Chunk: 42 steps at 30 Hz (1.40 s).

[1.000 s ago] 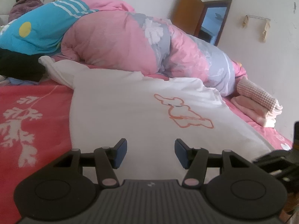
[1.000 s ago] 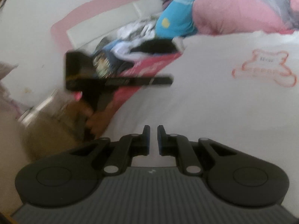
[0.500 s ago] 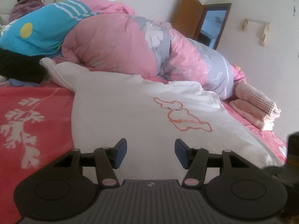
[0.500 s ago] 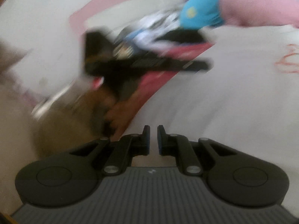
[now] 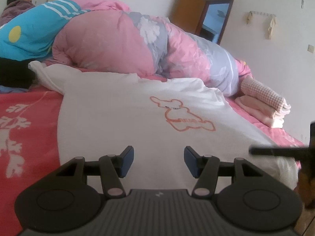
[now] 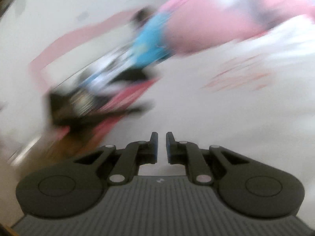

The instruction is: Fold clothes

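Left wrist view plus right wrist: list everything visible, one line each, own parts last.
shirt: 1, white with orange animal outline, spread flat on the bed under the left tool
bedsheet: 1, red-pink with white leaf print, left of the shirt
duvet: 1, pink and grey floral, bunched behind the shirt
blue quilt: 1, blue with white stripes and a yellow dot, far left
dark clothing: 1 heap, black, left edge
folded stack: 1, pink, right of the shirt
door: 1, brown, open, back wall
person: 1, purple top, far left corner
left tool: open, holding nothing
right tool: nearly shut, holding nothing; its view is blurred
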### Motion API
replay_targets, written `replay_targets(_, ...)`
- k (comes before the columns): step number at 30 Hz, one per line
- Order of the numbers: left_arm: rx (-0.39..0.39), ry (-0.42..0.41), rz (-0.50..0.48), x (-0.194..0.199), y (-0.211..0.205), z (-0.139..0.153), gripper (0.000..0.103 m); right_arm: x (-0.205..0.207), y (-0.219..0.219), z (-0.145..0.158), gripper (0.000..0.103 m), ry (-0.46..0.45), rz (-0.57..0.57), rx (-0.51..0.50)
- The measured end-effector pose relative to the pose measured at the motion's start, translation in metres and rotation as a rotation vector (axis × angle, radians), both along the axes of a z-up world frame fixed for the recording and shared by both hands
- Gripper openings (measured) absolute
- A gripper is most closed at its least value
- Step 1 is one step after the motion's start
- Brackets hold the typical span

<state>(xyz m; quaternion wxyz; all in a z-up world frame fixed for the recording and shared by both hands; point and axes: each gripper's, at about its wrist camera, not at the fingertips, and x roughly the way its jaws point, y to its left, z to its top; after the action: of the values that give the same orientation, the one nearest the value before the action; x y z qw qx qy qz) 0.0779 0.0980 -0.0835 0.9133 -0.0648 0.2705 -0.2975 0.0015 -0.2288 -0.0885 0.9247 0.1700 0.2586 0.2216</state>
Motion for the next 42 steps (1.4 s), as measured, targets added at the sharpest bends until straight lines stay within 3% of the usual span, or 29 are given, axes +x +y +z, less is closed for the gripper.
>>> replay_targets(3, -0.003, -0.001, 0.004, 0.0, -0.002, 0.001, 0.058, 0.007, -0.021, 0.005, 0.009, 0.024, -0.195, -0.21)
replay_targets(6, -0.016, -0.005, 0.0, 0.001, -0.003, 0.003, 0.058, -0.002, -0.037, -0.007, 0.009, 0.108, -0.227, -0.282)
replay_targets(9, -0.02, -0.005, -0.004, 0.002, -0.005, 0.003, 0.058, -0.044, -0.043, -0.015, 0.009, 0.117, -0.189, -0.259)
replay_targets(13, -0.016, 0.0, -0.009, 0.003, -0.008, 0.003, 0.058, -0.08, -0.059, -0.002, 0.01, 0.148, -0.188, -0.19)
replay_targets(17, -0.013, 0.005, -0.014, 0.004, -0.012, 0.002, 0.058, -0.047, -0.057, 0.014, 0.012, 0.111, -0.242, -0.18)
replay_targets(20, -0.011, 0.008, -0.018, 0.004, -0.014, 0.002, 0.058, -0.009, -0.041, 0.009, 0.012, 0.09, -0.205, -0.135)
replay_targets(22, -0.009, 0.011, -0.021, 0.005, -0.015, 0.001, 0.058, 0.006, -0.022, -0.002, 0.013, 0.107, -0.153, -0.176)
replay_targets(26, -0.008, 0.035, -0.04, 0.006, -0.017, 0.002, 0.061, -0.028, -0.013, -0.011, 0.014, 0.136, -0.091, -0.255)
replay_targets(31, 0.049, 0.077, -0.035, 0.009, -0.025, -0.002, 0.062, -0.077, -0.032, 0.008, 0.018, 0.17, -0.067, -0.222)
replay_targets(37, 0.104, 0.053, -0.026, 0.005, -0.033, -0.005, 0.067, -0.021, -0.003, 0.01, 0.022, 0.053, -0.067, -0.191)
replay_targets(40, 0.127, 0.043, -0.037, 0.004, -0.037, -0.005, 0.072, -0.001, 0.014, -0.004, 0.022, 0.083, -0.033, -0.239)
replay_targets(42, 0.139, 0.041, -0.043, 0.003, -0.04, -0.004, 0.074, -0.016, 0.019, -0.011, 0.022, 0.102, -0.004, -0.293)
